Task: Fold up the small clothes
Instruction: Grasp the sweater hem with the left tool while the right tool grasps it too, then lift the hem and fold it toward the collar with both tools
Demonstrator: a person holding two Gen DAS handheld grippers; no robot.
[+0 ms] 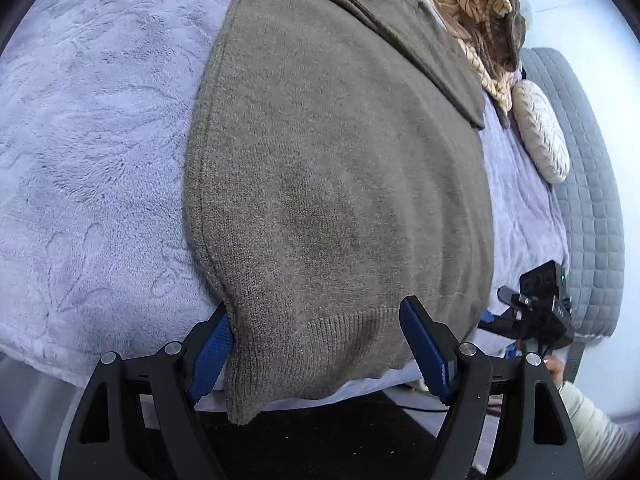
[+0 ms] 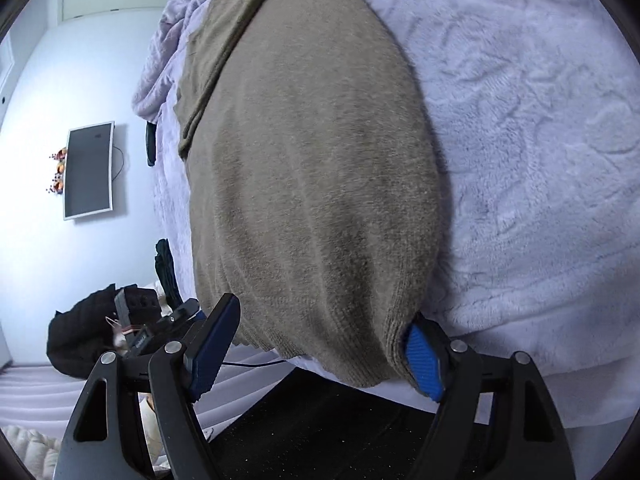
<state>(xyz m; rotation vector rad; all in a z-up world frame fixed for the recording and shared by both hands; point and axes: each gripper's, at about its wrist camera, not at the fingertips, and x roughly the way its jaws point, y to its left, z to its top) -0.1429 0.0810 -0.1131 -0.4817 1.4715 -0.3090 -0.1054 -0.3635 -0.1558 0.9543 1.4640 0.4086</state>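
— What are you carrying on the left gripper (image 1: 318, 344)?

— Black angular linkage arms, round silver screws at the pivots, ribbed blue pads (image 1: 426, 350).

— And you are wearing?

— A cream ribbed sleeve (image 1: 592, 436), skin showing at your hand (image 1: 554, 366).

— The right gripper (image 2: 320, 346)?

— You are seeing matching black arms, silver screws, blue pads (image 2: 424, 364).

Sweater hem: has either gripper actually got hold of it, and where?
Neither holds it. Both the left gripper and right gripper stand open, straddling the ribbed hem of the olive sweater at the bed's edge.
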